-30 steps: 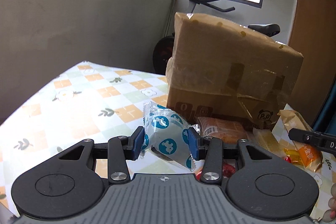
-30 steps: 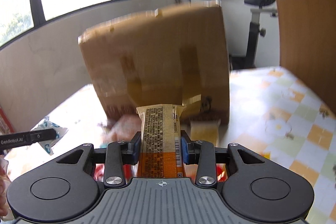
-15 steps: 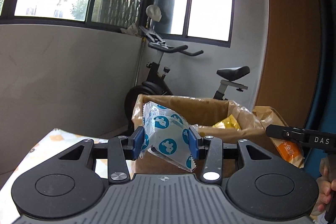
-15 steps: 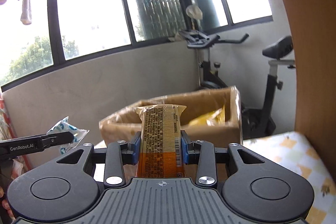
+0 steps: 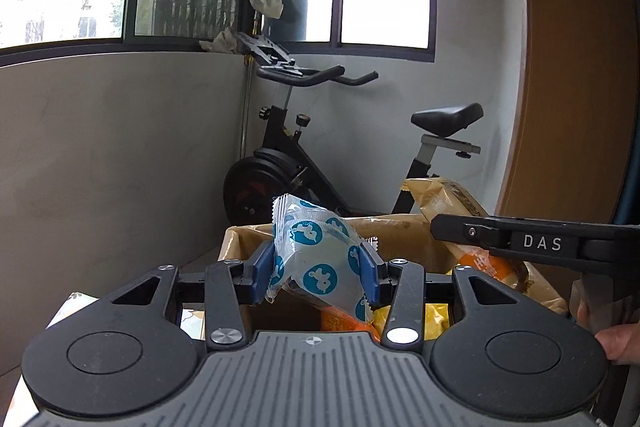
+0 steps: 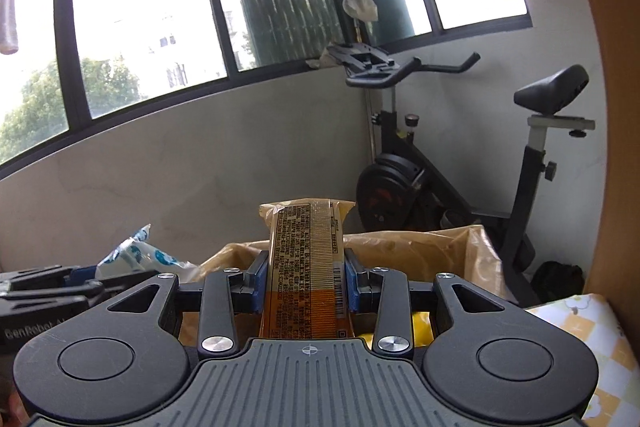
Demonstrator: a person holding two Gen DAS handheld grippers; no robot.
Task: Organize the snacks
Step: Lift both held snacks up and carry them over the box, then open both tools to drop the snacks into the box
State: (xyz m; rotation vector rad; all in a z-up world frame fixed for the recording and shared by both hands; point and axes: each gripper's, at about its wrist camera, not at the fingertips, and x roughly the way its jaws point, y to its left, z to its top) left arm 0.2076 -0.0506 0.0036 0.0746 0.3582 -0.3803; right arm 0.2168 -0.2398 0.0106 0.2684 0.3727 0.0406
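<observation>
My left gripper [image 5: 316, 273] is shut on a white snack packet with blue round prints [image 5: 316, 251], held above the open cardboard box [image 5: 400, 239]. My right gripper [image 6: 305, 281] is shut on a long tan and orange snack packet [image 6: 306, 259], also over the box [image 6: 420, 251]. The right gripper [image 5: 520, 243] with its packet [image 5: 444, 199] shows at the right of the left wrist view. The left gripper [image 6: 48, 291] and blue-print packet [image 6: 136, 255] show at the left of the right wrist view. Yellow and orange packets [image 5: 434, 319] lie inside the box.
An exercise bike [image 5: 320, 147] stands behind the box by the grey wall under windows. A brown wooden panel [image 5: 572, 67] rises at the right. The checked tablecloth [image 6: 580, 331] shows at the right of the box. A hand [image 5: 618, 341] holds the right gripper.
Both grippers rose from table height to above the box, now seeing its open top, and moved closer to it. The right gripper has come nearer to the left one. Both keep their packets.
</observation>
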